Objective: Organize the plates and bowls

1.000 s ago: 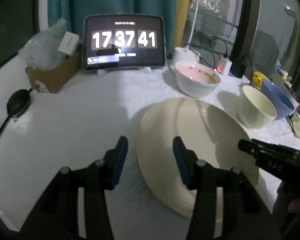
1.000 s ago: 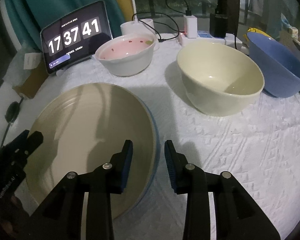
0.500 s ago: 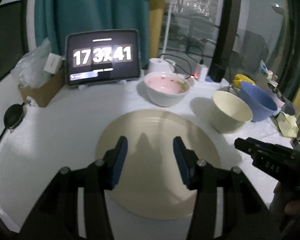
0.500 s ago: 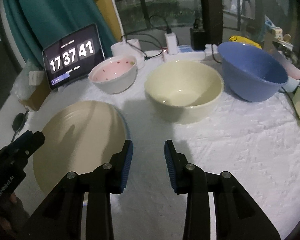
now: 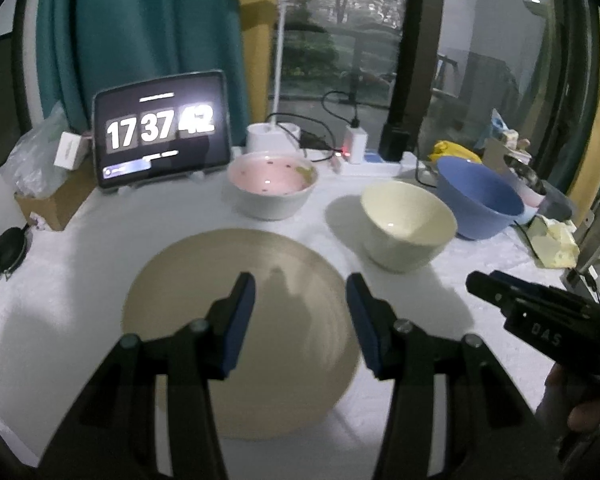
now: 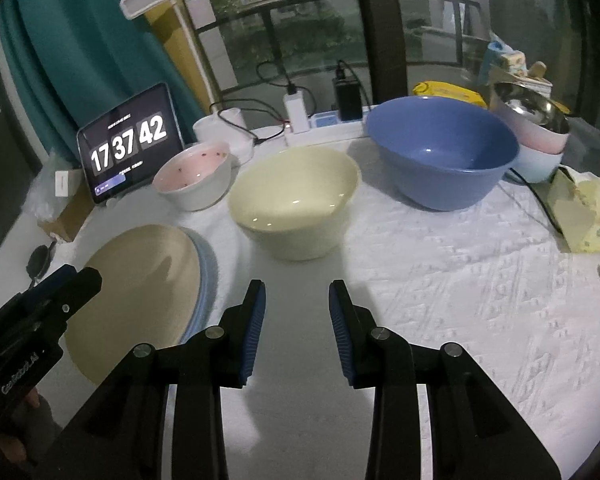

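The surface [image 6: 440, 280] carries everything. The beige plate [image 5: 240, 320] lies flat on a bluish plate [image 6: 208, 272], at its left part. Behind stand the blue bowl [image 6: 440, 152], the cream bowl [image 6: 296, 200] and the small pink bowl [image 6: 196, 180], all apart. The left gripper [image 5: 300, 312] hangs over the plate, the right gripper [image 6: 296, 320] beside it; both have spread, empty jaws. I think nesting comes next: pinch one rim firmly, lift straight.

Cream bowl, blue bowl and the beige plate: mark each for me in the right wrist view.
cream bowl [image 6: 296, 204], right wrist view, inner wall.
blue bowl [image 6: 440, 152], right wrist view, inside near the bottom.
beige plate [image 6: 140, 280], right wrist view, top face.
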Demonstrator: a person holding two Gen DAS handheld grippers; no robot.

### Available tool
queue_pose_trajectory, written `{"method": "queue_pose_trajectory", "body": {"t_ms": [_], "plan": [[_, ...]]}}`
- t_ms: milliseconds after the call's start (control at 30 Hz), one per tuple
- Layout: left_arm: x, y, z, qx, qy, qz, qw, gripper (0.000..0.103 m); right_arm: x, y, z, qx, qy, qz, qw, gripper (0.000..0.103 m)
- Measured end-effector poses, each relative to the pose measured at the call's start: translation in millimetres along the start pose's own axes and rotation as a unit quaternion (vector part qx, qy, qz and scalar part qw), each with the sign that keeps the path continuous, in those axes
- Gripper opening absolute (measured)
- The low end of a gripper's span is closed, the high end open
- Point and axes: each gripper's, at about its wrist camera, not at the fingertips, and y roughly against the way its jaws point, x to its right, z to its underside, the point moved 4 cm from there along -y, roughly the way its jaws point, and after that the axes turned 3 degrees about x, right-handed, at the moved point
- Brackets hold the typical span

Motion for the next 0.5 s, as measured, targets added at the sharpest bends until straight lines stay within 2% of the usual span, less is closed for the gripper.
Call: {"method": "queue_pose_trajectory", "body": {"t_ms": [500], "plan": [[63.1, -2.9, -8.3, -0.013, -0.025, 0.038, 0.9989, 0.049, 55.3, 23.6, -10.8, 0.021, -0.022, 0.011, 0.999, 0.035]]}}
